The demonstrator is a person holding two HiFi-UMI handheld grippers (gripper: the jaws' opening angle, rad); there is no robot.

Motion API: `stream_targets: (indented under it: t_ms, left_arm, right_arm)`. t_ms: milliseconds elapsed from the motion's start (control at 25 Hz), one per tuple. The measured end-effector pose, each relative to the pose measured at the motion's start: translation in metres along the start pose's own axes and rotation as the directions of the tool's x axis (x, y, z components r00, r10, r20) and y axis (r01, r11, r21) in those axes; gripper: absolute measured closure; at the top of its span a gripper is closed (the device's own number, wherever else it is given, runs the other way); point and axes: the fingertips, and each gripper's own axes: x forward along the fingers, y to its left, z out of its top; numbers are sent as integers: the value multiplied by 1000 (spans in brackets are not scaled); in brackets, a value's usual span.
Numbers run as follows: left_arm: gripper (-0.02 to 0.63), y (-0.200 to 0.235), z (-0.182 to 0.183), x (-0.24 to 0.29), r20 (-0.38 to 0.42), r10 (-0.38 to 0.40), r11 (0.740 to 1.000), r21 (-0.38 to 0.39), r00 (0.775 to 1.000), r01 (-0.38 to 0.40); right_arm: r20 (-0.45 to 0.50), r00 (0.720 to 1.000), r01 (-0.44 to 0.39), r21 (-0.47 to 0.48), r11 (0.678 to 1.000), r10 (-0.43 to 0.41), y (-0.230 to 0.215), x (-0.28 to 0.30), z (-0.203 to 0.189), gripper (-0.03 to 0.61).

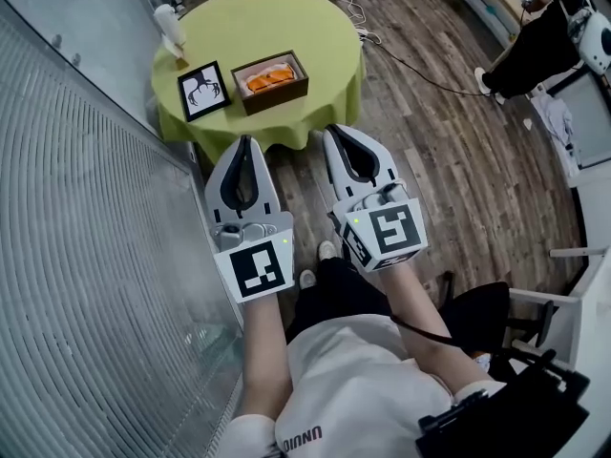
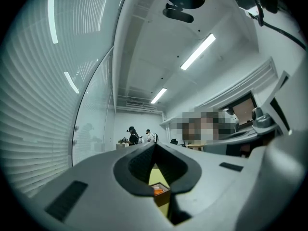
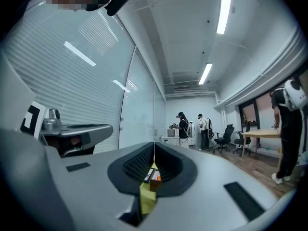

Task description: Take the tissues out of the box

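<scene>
A brown open box with an orange tissue pack inside stands on the round table with a green cloth, well ahead of me. I hold both grippers side by side in front of my body, short of the table and above the floor. The left gripper is shut and empty, and the right gripper is shut and empty too. In the left gripper view the box peeks through the gap below the closed jaws. The right gripper view shows the box small behind its closed jaws.
A framed black-and-white picture and a white bottle-like object share the table, left of the box. A glass wall with blinds runs along my left. Cables lie on the wood floor; a person in black stands far right.
</scene>
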Motion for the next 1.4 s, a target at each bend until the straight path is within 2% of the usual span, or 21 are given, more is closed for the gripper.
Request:
stream_targets:
  t_ms: [160,440,840,1120,1280,1400]
  left_arm:
    - [600,6,-3,8,10,7,1000,-18,1000,-7]
    - [600,18,-12,41,6,23,999,21,1000,-23]
    - [600,48,-45,134,-24,47,997,60,999,-46]
    - [600,72,-53,187,-34,83,993,86,996,-80]
    - [600,80,-56,216,-38,84,992,103,996,-79]
    - [600,84,-58,233,-36,84,993,82,996,-81]
  right_arm:
    - [-1,1000,9,1,1000,-9,-6,10,-5,558]
    - [5,1000,-26,-4,1000,26,-17,52,-8,557]
    - [-53,994,-101,-18,995,100,-55,147,-32,557]
    - [-90,982,-168,-16,986,166,-82,200,-47,555]
    - [-111,967,-228,17,974,228,-92,226,-56,482]
    - [-141,951,-279,-1,960,276,-94,242,-65,474]
